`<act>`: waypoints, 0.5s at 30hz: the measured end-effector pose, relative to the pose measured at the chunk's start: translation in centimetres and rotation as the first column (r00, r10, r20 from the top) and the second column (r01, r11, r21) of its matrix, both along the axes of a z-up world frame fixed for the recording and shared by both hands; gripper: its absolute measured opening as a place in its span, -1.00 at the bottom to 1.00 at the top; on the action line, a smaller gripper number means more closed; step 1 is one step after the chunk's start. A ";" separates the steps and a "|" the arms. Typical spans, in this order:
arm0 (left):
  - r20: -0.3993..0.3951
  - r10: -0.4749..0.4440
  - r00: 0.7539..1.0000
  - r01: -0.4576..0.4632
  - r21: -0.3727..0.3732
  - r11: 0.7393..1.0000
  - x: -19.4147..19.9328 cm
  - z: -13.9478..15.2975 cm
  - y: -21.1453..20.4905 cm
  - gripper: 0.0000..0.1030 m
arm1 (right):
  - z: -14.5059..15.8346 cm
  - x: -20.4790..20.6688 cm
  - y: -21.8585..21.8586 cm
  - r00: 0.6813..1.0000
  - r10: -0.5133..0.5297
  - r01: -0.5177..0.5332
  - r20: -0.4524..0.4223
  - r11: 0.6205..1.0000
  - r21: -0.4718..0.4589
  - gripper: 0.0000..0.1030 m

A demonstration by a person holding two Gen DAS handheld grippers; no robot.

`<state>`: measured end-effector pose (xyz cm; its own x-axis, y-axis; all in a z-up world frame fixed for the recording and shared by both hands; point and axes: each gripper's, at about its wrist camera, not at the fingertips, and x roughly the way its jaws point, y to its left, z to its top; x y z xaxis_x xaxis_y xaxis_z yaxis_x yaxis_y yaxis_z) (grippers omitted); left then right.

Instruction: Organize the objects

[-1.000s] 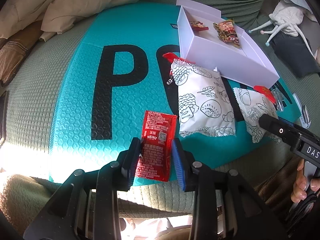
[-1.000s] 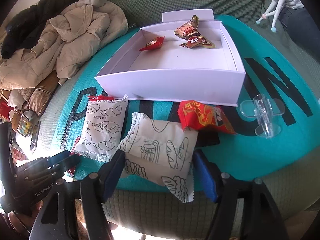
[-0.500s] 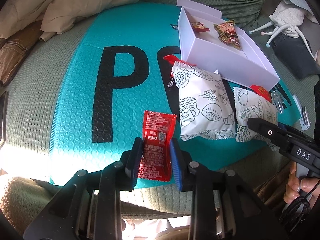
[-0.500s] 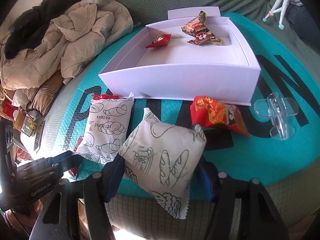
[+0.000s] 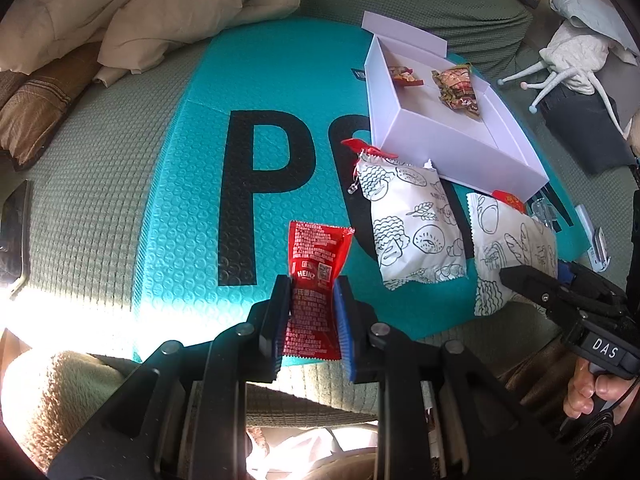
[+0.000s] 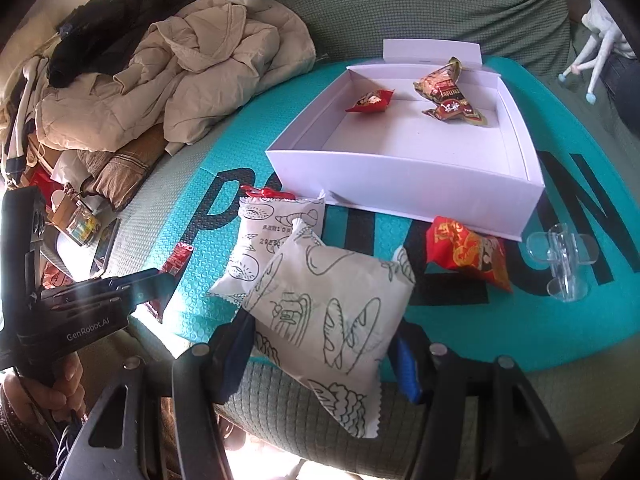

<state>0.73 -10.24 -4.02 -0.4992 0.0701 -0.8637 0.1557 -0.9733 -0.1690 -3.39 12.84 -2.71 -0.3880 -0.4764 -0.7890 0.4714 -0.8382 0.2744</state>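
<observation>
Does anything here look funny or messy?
Only a little. The white bread-print packet hangs tilted in the right gripper, one corner drooping. The ketchup sachet is creased where the left gripper pinches it. Nothing is spilled or torn.

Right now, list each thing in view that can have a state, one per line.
Left gripper: shut on the ketchup sachet.
Ketchup sachet: pinched, buckled between the pads.
Right gripper: shut on the bread-print pouch.
Bread-print pouch: gripped, tilted, partly off the mat.
White box: open, two snack packets inside.
Second white pouch: lying flat on the teal mat.
Red snack packet: lying beside the box.
</observation>
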 end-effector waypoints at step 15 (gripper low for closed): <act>-0.099 -0.073 0.992 0.063 -0.101 0.993 -2.0 6.0 0.9 -0.60 | 5.3 -0.1 -0.6 0.995 0.065 -0.066 -0.079 0.998 -0.014 0.19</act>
